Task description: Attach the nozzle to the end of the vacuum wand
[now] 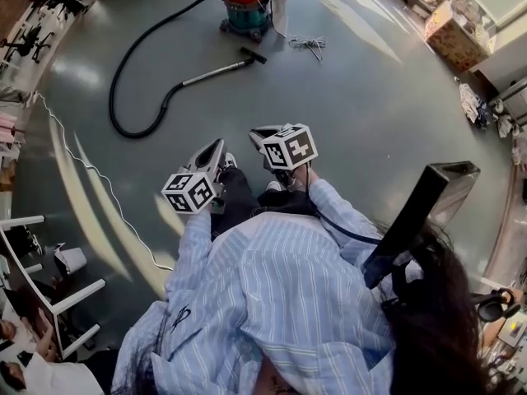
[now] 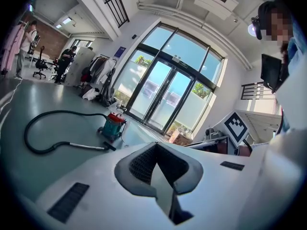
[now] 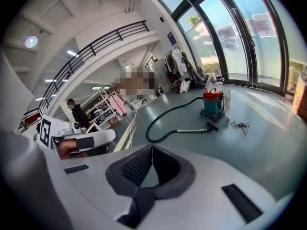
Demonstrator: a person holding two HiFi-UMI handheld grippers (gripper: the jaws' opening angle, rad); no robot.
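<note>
Both jaw pairs were pressed together with nothing between them, left gripper (image 1: 218, 148) and right gripper (image 1: 257, 134) carried side by side at the person's front. The vacuum wand (image 1: 212, 72) lay on the floor well ahead of them, its long axis slanting from the hose end at lower left up to the black nozzle (image 1: 253, 55) at upper right, just short of the canister vacuum (image 1: 247, 6). The nozzle end fell more in line with the right gripper; whether it was seated or only lying against the tube could not be told.
</note>
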